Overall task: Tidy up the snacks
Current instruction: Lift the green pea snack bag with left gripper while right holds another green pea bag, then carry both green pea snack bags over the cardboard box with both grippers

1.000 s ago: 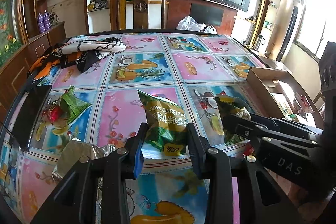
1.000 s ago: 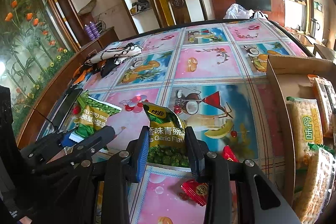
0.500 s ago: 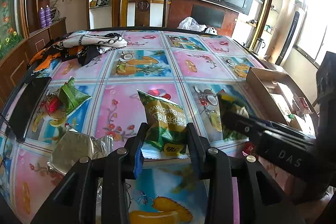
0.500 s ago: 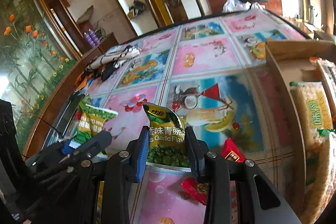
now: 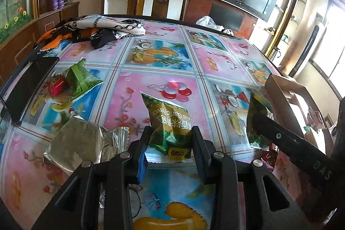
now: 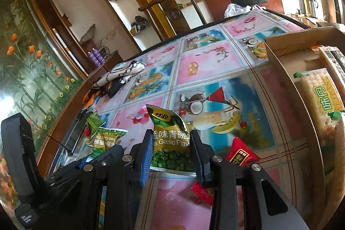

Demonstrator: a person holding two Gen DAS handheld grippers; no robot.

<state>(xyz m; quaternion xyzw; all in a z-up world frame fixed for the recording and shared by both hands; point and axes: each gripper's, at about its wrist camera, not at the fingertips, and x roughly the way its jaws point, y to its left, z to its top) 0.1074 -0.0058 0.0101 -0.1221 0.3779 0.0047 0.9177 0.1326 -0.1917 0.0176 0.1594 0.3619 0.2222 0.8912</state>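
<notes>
In the left wrist view my left gripper (image 5: 170,152) is shut on a green garlic-pea packet (image 5: 168,122), held upside down just above the tablecloth. My right gripper (image 6: 170,152) is shut on a second green pea packet (image 6: 170,139), label upright. Each gripper shows in the other's view: the right one (image 5: 256,120) at the right edge with its packet (image 5: 258,109), and the left one's packet (image 6: 105,140) at lower left. To the right stands an open cardboard box (image 6: 278,61) holding cracker packs (image 6: 323,98).
Loose snacks lie on the patterned tablecloth: a silver packet (image 5: 75,143), a green packet (image 5: 82,79), a red candy (image 5: 57,85) and red packets (image 6: 241,154). A black tablet (image 5: 28,87) lies at the left edge, a scarf (image 5: 103,29) at the back left.
Both views have tilted as the hands rolled a little. Both packets stay gripped in the same spots.
</notes>
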